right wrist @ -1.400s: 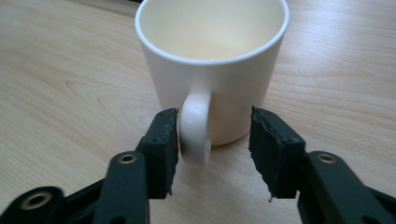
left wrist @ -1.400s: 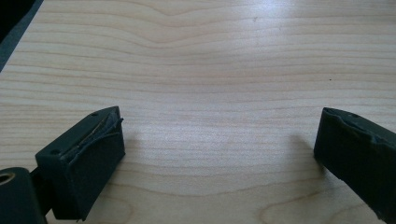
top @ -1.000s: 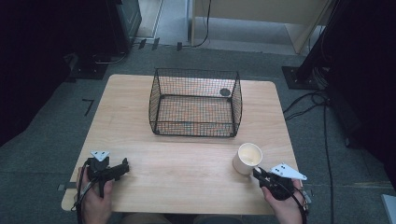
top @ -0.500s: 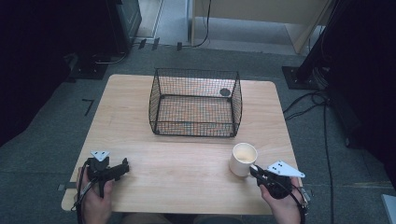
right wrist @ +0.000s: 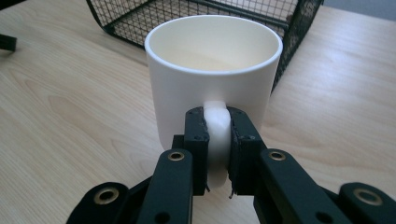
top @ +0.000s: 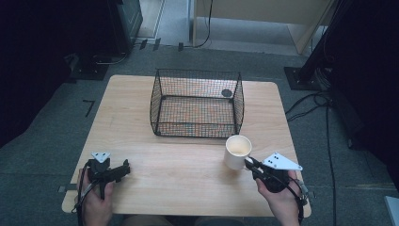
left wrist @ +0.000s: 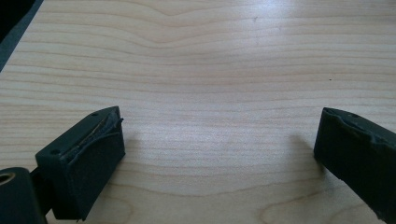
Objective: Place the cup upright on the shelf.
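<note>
we start with the pale wooden worktop [top: 141, 122], which stands on a grey carpeted floor [top: 51, 108] with dark equipment around it. toward the far middle of the worktop sits a black wire basket [top: 196, 103], open at the top; a small dark round thing [top: 227, 93] shows at its far right corner, and we cannot tell what it is.

just in front of the basket's near right corner is a white mug [top: 236, 151], upright, its inside a creamy colour. in the right claw view the mug [right wrist: 212, 70] is close before us with the basket's mesh [right wrist: 140, 14] right behind it.

the right claw [top: 250, 165] is held by a hand [top: 282, 200] at the near right edge, with a grey three-cornered plate [top: 281, 162] on top. its jaws are pinched on the mug's handle [right wrist: 217, 140], one pad [right wrist: 196, 144] on each side of it. we cannot tell whether the mug's base touches the wood.

the left claw [top: 123, 168] lies near the left front corner, held by the other hand [top: 96, 202], well apart from the mug. in its own view the jaws are spread wide over bare wood grain [left wrist: 210, 70], with nothing between them.
</note>
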`<state>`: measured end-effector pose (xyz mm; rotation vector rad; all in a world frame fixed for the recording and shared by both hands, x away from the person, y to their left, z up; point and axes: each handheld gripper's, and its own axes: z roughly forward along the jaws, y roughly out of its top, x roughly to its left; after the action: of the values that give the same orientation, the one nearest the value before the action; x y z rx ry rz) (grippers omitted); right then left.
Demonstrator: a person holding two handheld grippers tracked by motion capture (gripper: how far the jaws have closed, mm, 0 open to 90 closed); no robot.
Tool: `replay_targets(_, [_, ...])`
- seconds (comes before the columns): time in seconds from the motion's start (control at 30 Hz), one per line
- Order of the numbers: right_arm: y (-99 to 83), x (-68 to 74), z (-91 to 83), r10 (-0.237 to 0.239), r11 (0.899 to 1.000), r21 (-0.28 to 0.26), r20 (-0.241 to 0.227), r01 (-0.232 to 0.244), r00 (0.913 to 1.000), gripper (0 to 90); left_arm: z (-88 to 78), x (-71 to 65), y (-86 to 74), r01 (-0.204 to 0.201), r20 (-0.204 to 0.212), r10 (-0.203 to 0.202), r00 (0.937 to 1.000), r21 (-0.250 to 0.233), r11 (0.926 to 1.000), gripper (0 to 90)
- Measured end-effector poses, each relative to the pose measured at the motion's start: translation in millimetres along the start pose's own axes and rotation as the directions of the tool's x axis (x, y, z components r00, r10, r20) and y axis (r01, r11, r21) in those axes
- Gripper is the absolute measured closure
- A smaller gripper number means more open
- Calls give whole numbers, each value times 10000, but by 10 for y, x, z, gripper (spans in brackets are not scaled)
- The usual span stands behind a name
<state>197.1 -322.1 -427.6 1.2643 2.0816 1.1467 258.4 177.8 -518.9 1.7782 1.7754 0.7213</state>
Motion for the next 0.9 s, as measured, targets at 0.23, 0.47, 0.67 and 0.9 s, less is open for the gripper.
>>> replay_targets(0.23, [170, 56, 34, -232, 9996, -175, -172, 229, 9996, 807, -1, 1, 0, -9, 1, 9, 10000, 5, 10000, 19])
replay_targets(0.47, [339, 117, 101, -468, 9986, -245, -378, 459, 9982, 807, 0, 0, 0, 10, 6, -10, 10000, 0, 10000, 19])
replay_targets(0.67, [506, 175, 161, -681, 9969, -428, -533, 658, 9963, 807, 1, -2, 0, 31, 8, -31, 10000, -24, 10000, 19])
replay_targets(0.9, [645, 213, 228, -821, 9955, -521, -649, 788, 9945, 807, 1, -1, -1, 39, 14, -39, 10000, -28, 10000, 19])
